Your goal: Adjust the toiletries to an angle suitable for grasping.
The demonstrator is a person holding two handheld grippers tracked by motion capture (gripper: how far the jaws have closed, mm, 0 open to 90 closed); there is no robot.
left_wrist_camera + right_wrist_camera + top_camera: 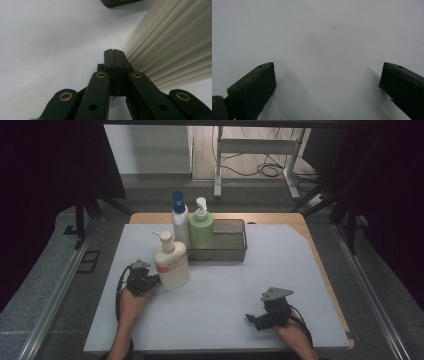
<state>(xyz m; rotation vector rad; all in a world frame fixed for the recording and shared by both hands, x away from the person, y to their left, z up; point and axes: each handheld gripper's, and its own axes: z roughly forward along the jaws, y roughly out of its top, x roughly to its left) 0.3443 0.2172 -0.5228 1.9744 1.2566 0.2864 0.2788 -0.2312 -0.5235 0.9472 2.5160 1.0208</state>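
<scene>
The left tongs (pixel 151 281) – jaws pressed together, empty – sit just beside the tilted cream plastic pump bottle (pixel 171 265). Behind it stand a white blue-capped bottle (pixel 179 220), a green pump bottle (pixel 201 227) and a dark mesh basket (pixel 227 247). The right tongs (pixel 256 319) gape wide over the bare white table (pixel 225 295).

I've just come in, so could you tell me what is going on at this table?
A person works with a gripper in each hand. The left gripper, jaws shut with nothing between them, sits right beside the cream pump bottle, which leans on the white mat. The right gripper rests open on the mat. Two more bottles stand by the mesh tray.
</scene>
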